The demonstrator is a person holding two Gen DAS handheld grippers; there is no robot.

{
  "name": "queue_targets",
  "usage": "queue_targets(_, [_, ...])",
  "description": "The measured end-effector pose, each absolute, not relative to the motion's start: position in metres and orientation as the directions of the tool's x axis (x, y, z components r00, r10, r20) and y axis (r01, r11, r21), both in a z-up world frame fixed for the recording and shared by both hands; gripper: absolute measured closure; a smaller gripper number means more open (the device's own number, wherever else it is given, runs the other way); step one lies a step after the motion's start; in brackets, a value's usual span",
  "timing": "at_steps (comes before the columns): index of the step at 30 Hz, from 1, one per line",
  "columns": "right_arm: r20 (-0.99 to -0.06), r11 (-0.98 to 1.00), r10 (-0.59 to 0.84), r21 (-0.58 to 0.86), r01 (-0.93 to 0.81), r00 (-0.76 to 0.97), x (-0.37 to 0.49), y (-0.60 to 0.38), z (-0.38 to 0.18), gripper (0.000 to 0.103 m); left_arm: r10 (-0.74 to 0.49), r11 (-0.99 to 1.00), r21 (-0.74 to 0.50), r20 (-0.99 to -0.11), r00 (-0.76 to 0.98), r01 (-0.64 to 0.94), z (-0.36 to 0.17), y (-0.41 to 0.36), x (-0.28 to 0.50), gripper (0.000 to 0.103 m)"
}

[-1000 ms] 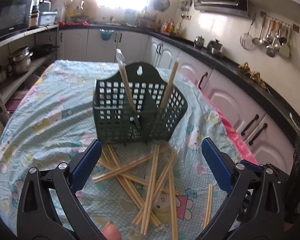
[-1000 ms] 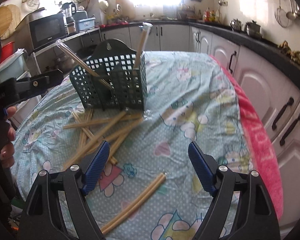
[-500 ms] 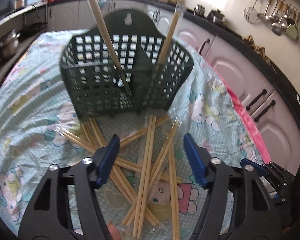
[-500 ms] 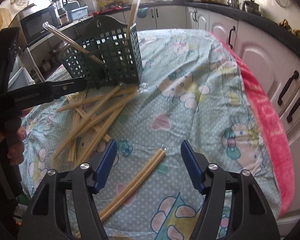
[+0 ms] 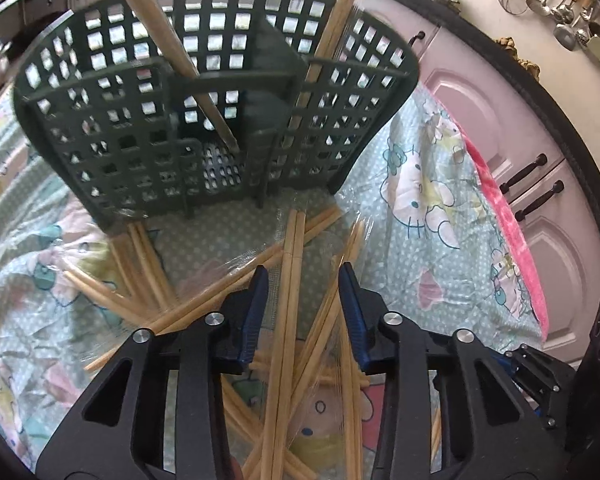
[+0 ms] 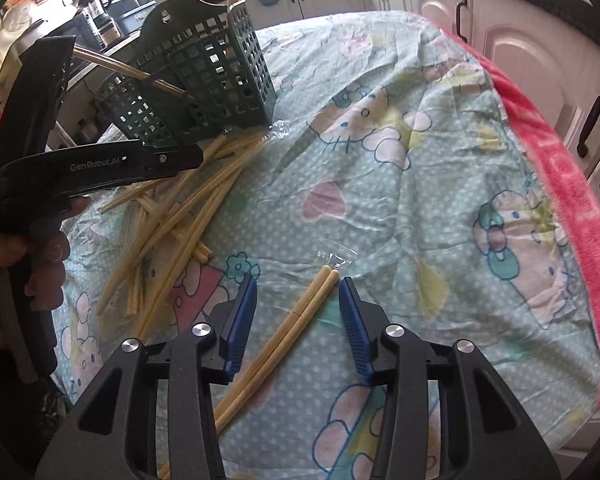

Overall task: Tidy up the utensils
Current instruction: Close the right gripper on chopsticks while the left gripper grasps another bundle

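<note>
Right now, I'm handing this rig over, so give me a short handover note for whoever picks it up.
Left gripper: jaws have just been closing, straddling wrapped chopsticks in the pile, not yet pressing them.
Right gripper: also just closing, around the lone chopstick pair, gaps at both pads.
Green basket stands on the cloth.
Done: two pairs stand in the basket.
Left: grip these, drop them in, then clear the pile.
</note>
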State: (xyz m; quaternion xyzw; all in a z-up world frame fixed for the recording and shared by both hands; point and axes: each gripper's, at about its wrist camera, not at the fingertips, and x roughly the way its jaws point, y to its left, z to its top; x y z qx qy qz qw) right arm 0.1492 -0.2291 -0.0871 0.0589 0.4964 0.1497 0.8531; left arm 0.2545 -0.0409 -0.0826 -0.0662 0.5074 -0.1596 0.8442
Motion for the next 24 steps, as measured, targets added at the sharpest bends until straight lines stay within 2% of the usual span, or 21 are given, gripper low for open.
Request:
queue_targets(6, [-0.831, 0.939, 0.343, 0.303, -0.161, 0.438, 0.163, -0.233, -0.093, 0.068, -0.331, 0.942, -0.275, -0.848, 0.414, 0.191, -0.087, -0.042, 0.263, 0.084])
queue_targets(13, [-0.832, 0.928, 0.371, 0.35, -0.128, 0.412, 0.176, -0.24, -0.097, 0.074, -0.265, 0.958, -0.195, -0.877, 0.4, 0.208, -0.089, -0.055, 0.267, 0.084])
queue_targets(20, [-0.837, 0.927, 0.372, 0.354, -0.12, 0.402, 0.184, -0.244, -0.1, 0.087, -0.185, 0.968, -0.102, -0.909, 0.374, 0.23, -0.095, -0.071, 0.278, 0.084])
queue_targets(24, [-0.828, 0.923, 0.382, 0.363, -0.128, 0.411, 0.189, -0.248, -0.097, 0.094, -0.146, 0.968, -0.054, -0.915, 0.375, 0.243, -0.1, -0.078, 0.28, 0.091])
